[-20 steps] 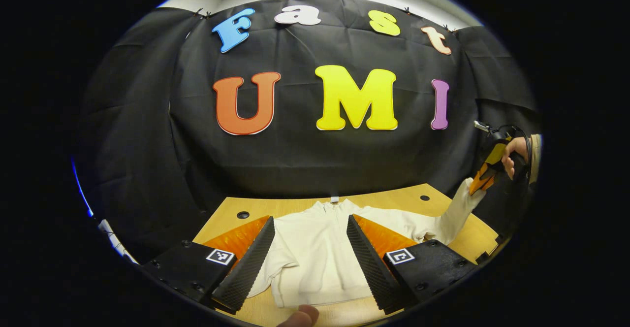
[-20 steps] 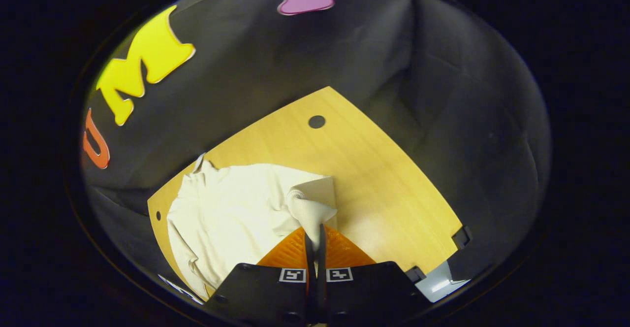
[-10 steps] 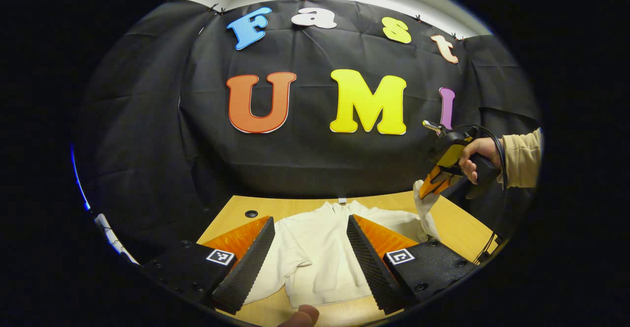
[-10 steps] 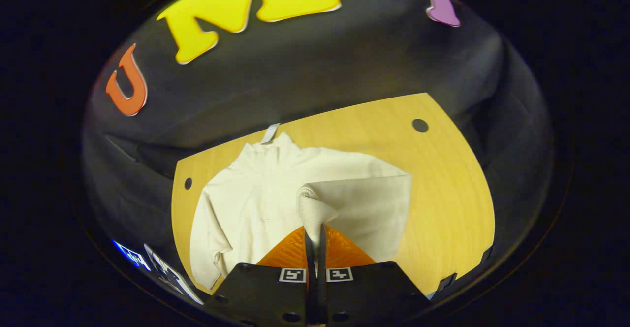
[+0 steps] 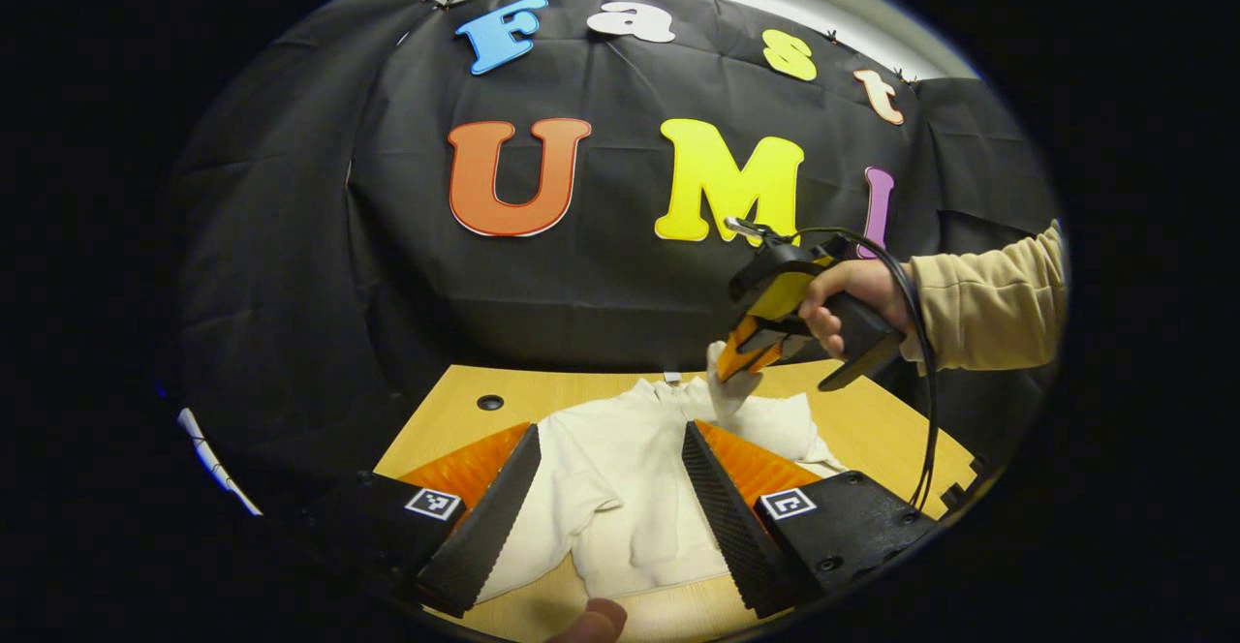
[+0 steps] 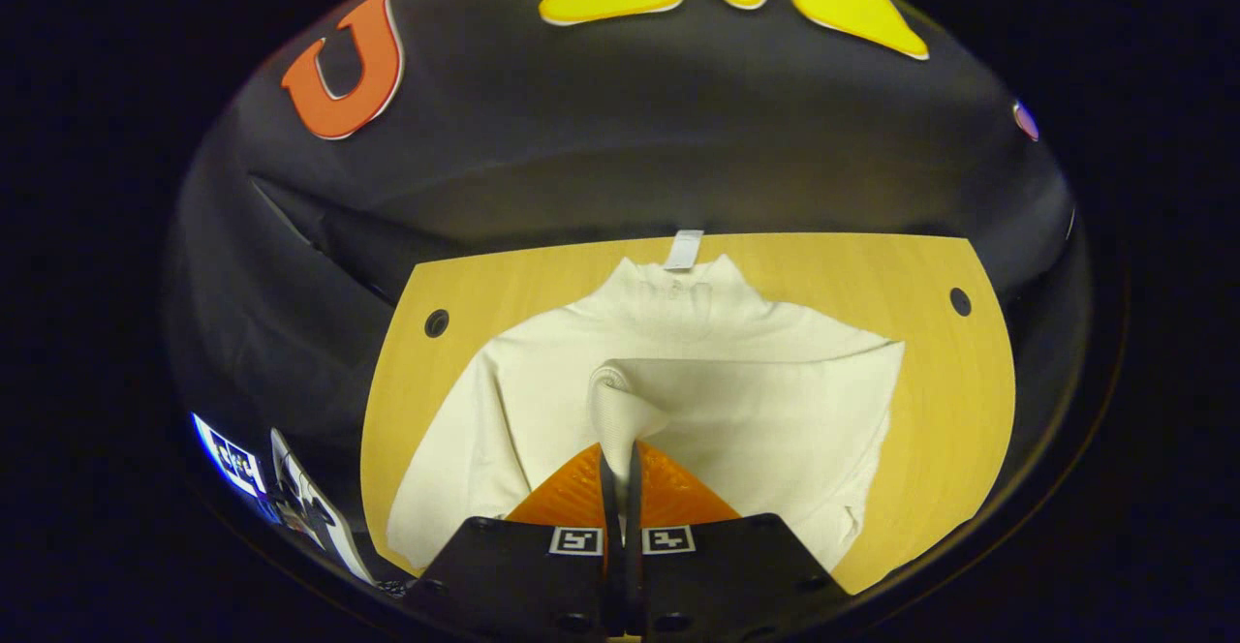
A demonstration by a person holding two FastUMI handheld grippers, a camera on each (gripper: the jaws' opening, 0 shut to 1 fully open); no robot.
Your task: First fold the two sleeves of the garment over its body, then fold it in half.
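Note:
A cream long-sleeved garment (image 5: pixel 630 488) (image 6: pixel 697 333) lies flat on the wooden table (image 5: pixel 455 411) (image 6: pixel 959 401), collar toward the back wall. My right gripper (image 6: pixel 620 454) (image 5: pixel 728 369) is shut on the cuff of one sleeve (image 6: pixel 620 411). It holds that sleeve lifted and drawn across the garment's body. In the left gripper view a hand in a tan sleeve holds this gripper above the collar. My left gripper (image 5: pixel 610 488) hovers open over the near part of the garment, with nothing between its fingers. The other sleeve (image 6: pixel 446 488) lies along the body's side.
The table has round holes near its back corners (image 5: pixel 490 402) (image 6: pixel 960 301). A white tag (image 6: pixel 684 248) sticks out behind the collar. Black cloth walls the booth behind and to the sides. Some small objects (image 6: pixel 281 498) sit past the table's left edge.
My right gripper has carried the sleeve cuff from the table's right side in over the garment's chest. The sleeve now drapes across the body. My left gripper has barely moved.

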